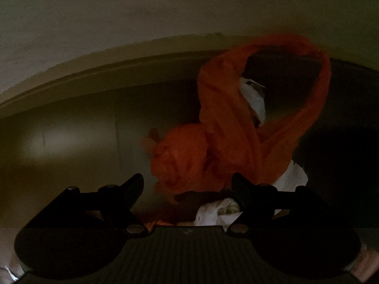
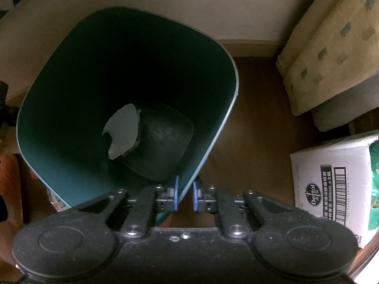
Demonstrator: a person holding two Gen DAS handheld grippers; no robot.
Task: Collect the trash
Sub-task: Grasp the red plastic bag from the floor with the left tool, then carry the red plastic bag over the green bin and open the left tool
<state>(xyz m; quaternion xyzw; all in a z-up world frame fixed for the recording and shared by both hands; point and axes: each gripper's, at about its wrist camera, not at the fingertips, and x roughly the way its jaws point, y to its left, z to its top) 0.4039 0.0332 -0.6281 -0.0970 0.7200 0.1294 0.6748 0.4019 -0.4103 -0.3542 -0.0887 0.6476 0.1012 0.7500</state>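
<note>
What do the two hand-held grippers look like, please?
The right hand-held gripper has a black ribbed body, two round discs, silver screws and blue finger pads. The left hand-held gripper looks the same, black, but its pad colour is hidden in the dim light.

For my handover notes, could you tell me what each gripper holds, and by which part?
The right gripper pinches the teal bin by its rim wall. The left gripper is open, holding nothing, above the orange bag.
</note>
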